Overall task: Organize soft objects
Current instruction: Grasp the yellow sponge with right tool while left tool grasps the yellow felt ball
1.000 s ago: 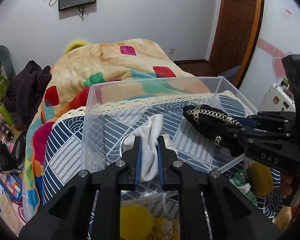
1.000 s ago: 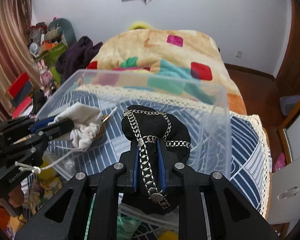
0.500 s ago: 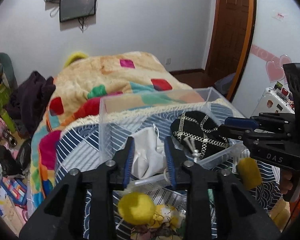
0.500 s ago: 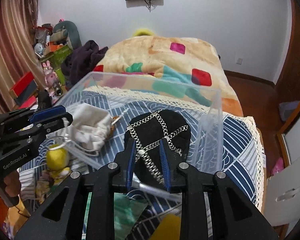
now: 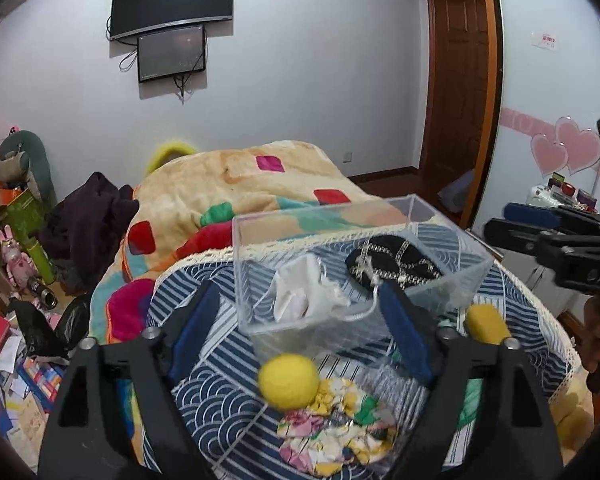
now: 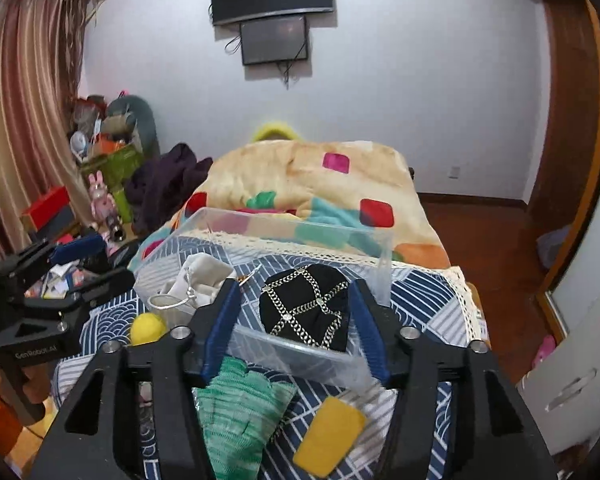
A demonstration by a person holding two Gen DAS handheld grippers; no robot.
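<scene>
A clear, hard-walled plastic bin (image 5: 364,240) is set on a blue-and-white patterned cloth (image 5: 220,400) with a lace edge. Inside the bin, a crumpled white drawstring pouch (image 5: 304,292) of soft fabric is seen at its left side, its cord looped toward the bin's near wall. To the right of it in the bin lies a rounded black pouch (image 6: 304,308) crossed by silver chain in a diamond pattern. The two are just beside each other; contact cannot be told.

Before the bin's near wall, a fuzzy yellow ball (image 5: 288,380) is seen touching a floral scrap of cloth (image 5: 336,424). A knitted green piece (image 6: 236,412) and a flat yellow sponge-like pad (image 6: 328,436) also lie in front of the bin. A second yellow felt piece (image 5: 486,320) lies at the bin's near right corner.

The left gripper (image 5: 300,332) is held spread wide before the bin, with nothing between its blue-padded fingers (image 5: 404,336); the white pouch lies beyond its tips, inside the bin. The right gripper (image 6: 296,324) is likewise spread and empty, the black pouch seen between and beyond its fingers, behind the bin's near wall.
</scene>
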